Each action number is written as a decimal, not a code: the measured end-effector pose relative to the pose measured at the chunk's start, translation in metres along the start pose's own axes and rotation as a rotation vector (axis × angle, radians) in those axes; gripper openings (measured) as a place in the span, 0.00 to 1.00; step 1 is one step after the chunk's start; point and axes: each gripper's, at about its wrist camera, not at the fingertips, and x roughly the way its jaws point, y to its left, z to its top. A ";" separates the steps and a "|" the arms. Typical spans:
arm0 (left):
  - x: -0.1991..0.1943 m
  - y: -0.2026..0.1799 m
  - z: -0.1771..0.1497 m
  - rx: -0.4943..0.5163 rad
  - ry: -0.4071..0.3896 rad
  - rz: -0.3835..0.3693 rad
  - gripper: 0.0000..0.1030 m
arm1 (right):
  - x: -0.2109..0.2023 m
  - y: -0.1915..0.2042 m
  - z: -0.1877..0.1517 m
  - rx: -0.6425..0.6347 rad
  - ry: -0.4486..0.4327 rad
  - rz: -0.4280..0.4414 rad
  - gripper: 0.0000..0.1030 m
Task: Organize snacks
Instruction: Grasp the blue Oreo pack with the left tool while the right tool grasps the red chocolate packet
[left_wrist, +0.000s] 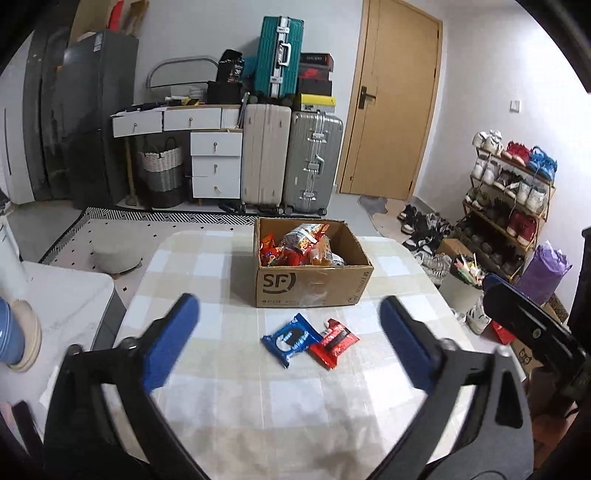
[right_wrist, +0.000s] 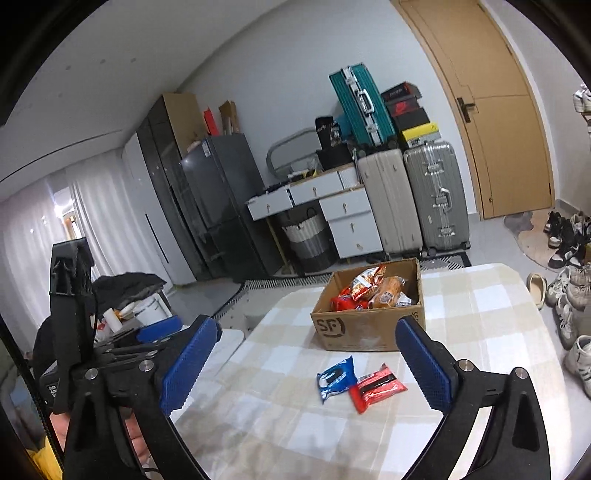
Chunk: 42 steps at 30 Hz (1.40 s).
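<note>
left gripper (left_wrist: 288, 332): jaws wide, empty | blue packet (left_wrist: 290, 339), red packet (left_wrist: 334, 342): touching, mid-surface (left_wrist: 221, 387), near box | cardboard box (left_wrist: 314, 284): far edge, holds several snacks | right gripper (right_wrist: 306, 365): jaws wide, empty | progress: mostly done, two left

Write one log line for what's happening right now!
left gripper open | right gripper open | blue packet, red packet on table | box part-filled
</note>
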 end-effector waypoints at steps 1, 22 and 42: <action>-0.010 0.001 -0.006 -0.013 -0.007 -0.014 0.99 | -0.004 0.002 -0.004 -0.005 -0.008 -0.002 0.98; 0.053 0.018 -0.091 -0.013 0.124 0.067 0.99 | 0.027 -0.016 -0.095 -0.089 0.063 -0.089 0.99; 0.237 0.005 -0.045 0.258 0.266 0.025 0.99 | 0.127 -0.057 -0.021 -0.194 0.095 -0.078 0.99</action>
